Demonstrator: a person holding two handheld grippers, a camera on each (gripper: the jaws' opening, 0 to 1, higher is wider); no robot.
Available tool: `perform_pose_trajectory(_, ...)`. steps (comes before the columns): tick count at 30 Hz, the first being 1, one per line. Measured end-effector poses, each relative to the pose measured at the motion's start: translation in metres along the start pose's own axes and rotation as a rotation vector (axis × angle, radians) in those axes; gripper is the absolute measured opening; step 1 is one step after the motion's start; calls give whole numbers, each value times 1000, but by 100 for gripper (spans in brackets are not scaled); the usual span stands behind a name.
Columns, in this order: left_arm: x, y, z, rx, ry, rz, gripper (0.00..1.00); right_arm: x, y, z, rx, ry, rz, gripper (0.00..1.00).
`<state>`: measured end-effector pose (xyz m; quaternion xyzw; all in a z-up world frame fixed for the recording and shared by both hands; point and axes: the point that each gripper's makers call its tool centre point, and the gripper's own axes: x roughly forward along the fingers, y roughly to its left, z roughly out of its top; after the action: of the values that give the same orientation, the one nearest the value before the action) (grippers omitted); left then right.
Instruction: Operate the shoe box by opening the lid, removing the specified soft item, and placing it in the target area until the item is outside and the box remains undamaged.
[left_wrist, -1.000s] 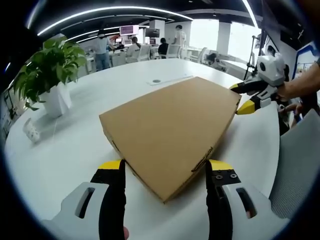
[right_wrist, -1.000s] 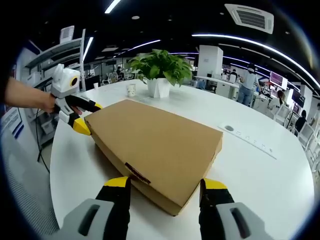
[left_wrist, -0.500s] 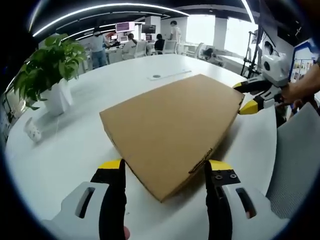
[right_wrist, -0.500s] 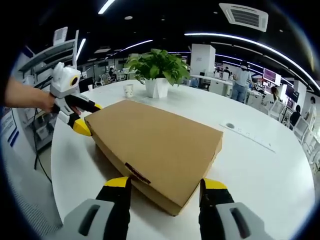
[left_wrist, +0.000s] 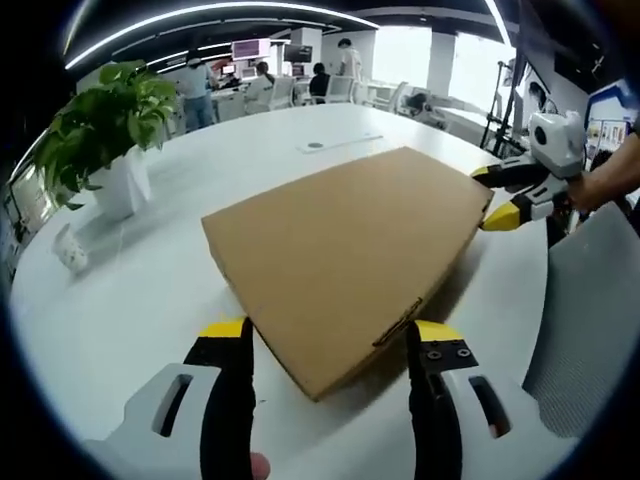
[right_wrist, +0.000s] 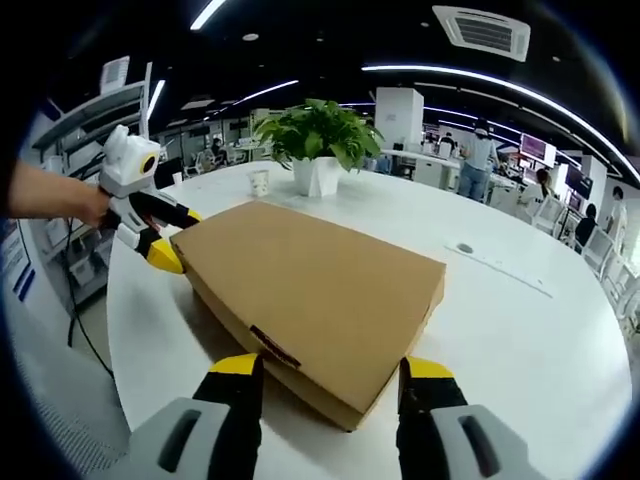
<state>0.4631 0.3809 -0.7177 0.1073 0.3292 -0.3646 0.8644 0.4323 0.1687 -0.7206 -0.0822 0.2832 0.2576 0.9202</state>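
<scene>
1. Left gripper view: the closed cardboard shoe box (left_wrist: 345, 270) lies flat on the white round table (left_wrist: 150, 290), one corner pointing between the jaws of the left gripper (left_wrist: 325, 345), which stand wide apart on either side of that corner and hold nothing.
2. At the far right corner of the box, the right gripper (left_wrist: 500, 200) comes in, held by a person's hand (left_wrist: 600, 185); its yellow-tipped jaws are spread apart above and below the lid's edge, and I cannot tell whether they touch it.
3. A potted plant (left_wrist: 105, 130) in a white pot stands well apart from the box, with a small white cup (left_wrist: 70, 250) near it. A grey chair back (left_wrist: 590, 310) is at the table's edge.
4. Right gripper view: the same box (right_wrist: 315, 295) is seen from the opposite corner, lid down. The right gripper (right_wrist: 325, 375) has its jaws wide, straddling the near corner.
5. The left gripper (right_wrist: 170, 235) is at the far left corner, jaws parted around the box's edge. The plant (right_wrist: 320, 140) stands beyond the box.
</scene>
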Motion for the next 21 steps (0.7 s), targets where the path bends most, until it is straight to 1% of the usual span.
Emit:
perform_pose_trajectory(4, -4, -2, -4, 2, 10, -2, 60, -3, 6, -2, 5, 4, -1, 50)
perform_pose_trajectory(6, -5, -3, -5, 5, 10, -3, 60, -5, 7, -3, 2, -6, 0, 50)
perform_pose_trajectory(13, -8, -4, -7, 4, -12, 13, 60, -7, 6, -4, -8, -42, 17, 51)
perform_pose_trajectory(16, -11, -6, -5, -23, -39, 9, 62, -8, 6, -4, -4, -84, 20, 52)
perform_pose_trajectory(19, -14, -5, -7, 6, -59, 32, 59, -7, 5, -5, 13, -100, 26, 53)
perform_pose_trajectory(21, -14, -3, -7, 8, -76, 51, 57, -5, 5, -5, 22, -100, 28, 53)
